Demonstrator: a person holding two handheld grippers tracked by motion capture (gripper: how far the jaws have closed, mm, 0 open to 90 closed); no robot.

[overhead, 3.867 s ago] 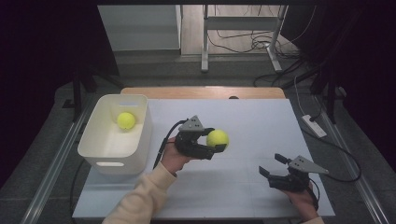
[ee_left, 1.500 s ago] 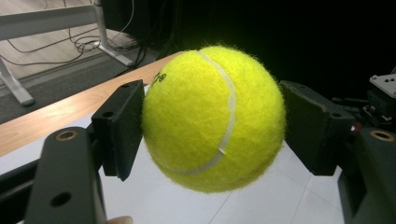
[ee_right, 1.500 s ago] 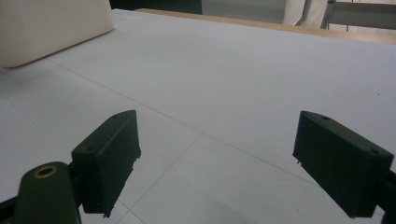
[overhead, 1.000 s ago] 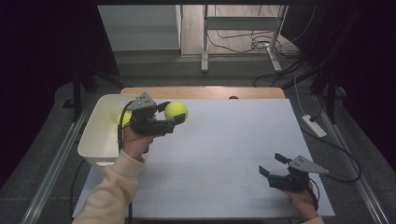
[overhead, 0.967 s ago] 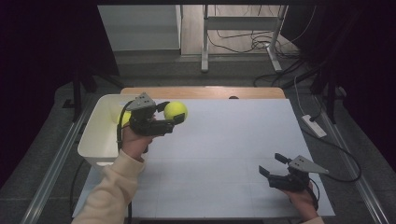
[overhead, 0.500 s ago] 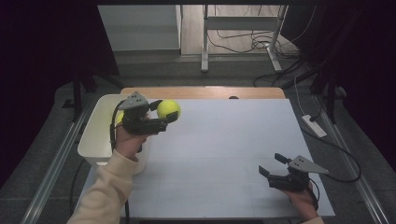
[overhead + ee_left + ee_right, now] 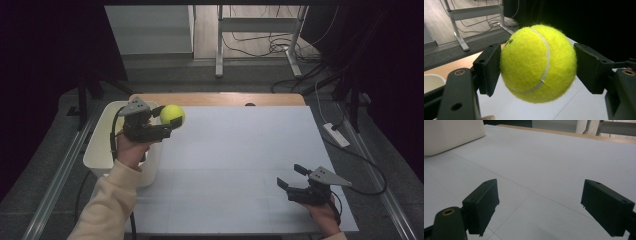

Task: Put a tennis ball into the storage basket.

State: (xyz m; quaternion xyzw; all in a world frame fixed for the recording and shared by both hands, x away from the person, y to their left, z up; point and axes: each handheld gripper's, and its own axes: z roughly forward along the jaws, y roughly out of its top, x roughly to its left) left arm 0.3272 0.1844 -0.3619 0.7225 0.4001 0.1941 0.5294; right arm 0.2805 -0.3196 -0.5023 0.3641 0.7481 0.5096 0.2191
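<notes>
At far left on the white surface (image 7: 240,150), a white plastic bin (image 7: 100,150), open at the top. Just above its right rim, the left tool (image 7: 167,122), raised off the surface and held level, pinching a yellow tennis ball (image 7: 172,115) between both pads. Ball at the tool's very tip, clear of the surface, just right of the bin's inner edge rather than over its hollow. In the left gripper view, same tennis ball (image 7: 537,62) squeezed from both sides, black pads flat against the felt, white seam curving down its front, bin corner low at left. Well apart at lower right, the right tool (image 7: 290,177), resting low near the surface's front edge, jaws spread wide with nothing between them, pointing toward the bin.
</notes>
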